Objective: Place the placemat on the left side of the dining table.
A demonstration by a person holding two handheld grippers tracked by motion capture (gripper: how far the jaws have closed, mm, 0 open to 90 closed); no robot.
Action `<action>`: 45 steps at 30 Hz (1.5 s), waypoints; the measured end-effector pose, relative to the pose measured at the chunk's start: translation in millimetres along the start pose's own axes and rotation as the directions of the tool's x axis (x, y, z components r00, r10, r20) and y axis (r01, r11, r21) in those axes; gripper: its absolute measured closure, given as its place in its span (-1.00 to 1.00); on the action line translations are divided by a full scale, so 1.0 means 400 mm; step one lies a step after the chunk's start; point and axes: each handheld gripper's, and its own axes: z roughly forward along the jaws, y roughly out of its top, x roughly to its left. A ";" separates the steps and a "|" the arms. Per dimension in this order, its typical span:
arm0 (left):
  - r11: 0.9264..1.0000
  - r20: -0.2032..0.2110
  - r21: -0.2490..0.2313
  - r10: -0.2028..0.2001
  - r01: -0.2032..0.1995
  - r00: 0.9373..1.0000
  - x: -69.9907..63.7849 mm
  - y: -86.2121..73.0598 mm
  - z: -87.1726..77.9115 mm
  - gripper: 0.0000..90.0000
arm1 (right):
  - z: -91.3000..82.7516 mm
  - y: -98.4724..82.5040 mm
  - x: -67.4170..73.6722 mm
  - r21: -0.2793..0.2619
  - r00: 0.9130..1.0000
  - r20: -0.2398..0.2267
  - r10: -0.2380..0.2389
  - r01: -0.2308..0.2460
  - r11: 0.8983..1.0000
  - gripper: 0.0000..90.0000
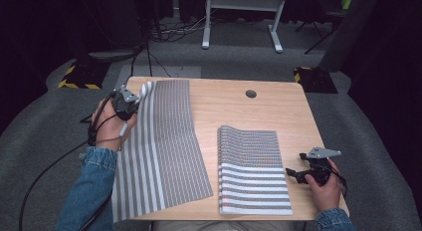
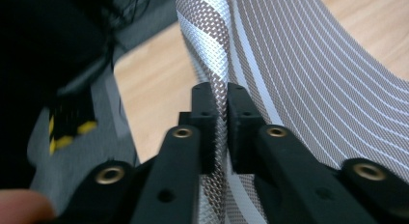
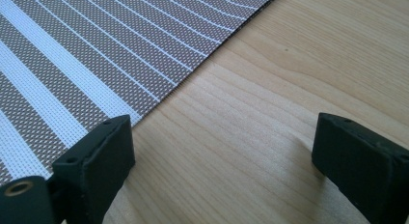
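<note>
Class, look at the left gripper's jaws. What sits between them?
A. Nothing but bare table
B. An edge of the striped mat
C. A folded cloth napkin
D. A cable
B: in the left gripper view, the left gripper has the striped mat edge running up between its narrow-set jaws.

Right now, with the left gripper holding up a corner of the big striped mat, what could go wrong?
1. The left gripper pinches only a thin edge of the large striped mat; the slick mesh could slip free.
2. That mat already overhangs the table at its near edge, so a pull may drag it off.
3. The right gripper rests open beside the folded mat, not pinning it, so it could shift if brushed.
</note>
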 end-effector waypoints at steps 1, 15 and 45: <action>0.999 -0.010 -0.035 0.004 -0.004 1.000 0.006 0.002 0.012 0.59 | 0.000 0.000 0.000 -0.001 1.000 0.000 0.000 0.000 1.000 -0.83; 0.988 0.069 -0.041 -0.147 0.150 0.987 -0.081 -0.066 -0.022 -0.30 | 0.000 0.000 0.001 0.001 1.000 0.000 -0.001 0.001 1.000 -0.83; 0.981 0.458 0.195 -0.103 0.013 0.883 -0.557 -0.192 -0.032 -0.36 | 0.001 0.000 -0.001 -0.002 1.000 -0.003 -0.001 0.001 1.000 -0.82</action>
